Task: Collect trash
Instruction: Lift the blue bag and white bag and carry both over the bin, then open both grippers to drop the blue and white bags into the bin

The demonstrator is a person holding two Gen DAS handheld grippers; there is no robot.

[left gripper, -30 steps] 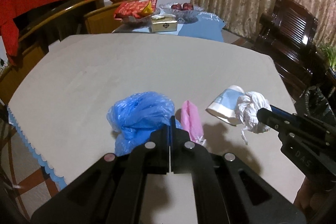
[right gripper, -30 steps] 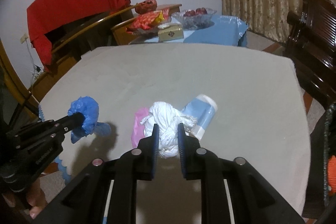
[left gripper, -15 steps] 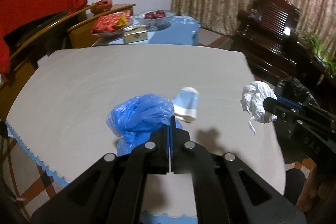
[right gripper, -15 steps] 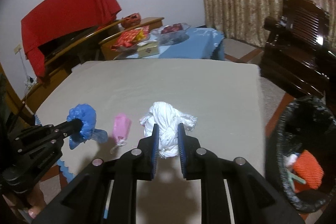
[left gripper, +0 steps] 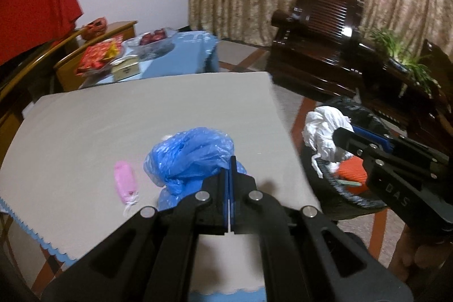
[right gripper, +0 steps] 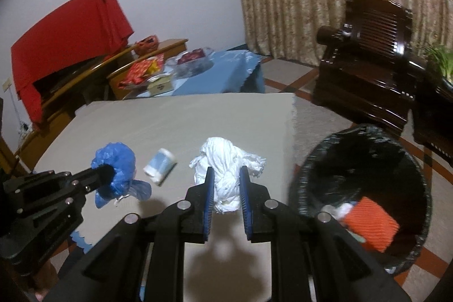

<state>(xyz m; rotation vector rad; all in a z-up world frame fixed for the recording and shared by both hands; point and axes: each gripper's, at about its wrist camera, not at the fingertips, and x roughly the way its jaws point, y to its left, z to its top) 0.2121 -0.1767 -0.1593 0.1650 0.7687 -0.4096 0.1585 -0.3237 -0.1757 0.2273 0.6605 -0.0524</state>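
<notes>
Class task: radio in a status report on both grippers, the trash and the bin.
Left gripper shut on blue plastic bag. Right gripper shut on white crumpled bag, beside bin. Path clear.

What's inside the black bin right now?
In the black bin, a ribbed orange item lies at the bottom beside some pale scraps. The near rim and the dark liner hide whatever else is there.
</notes>
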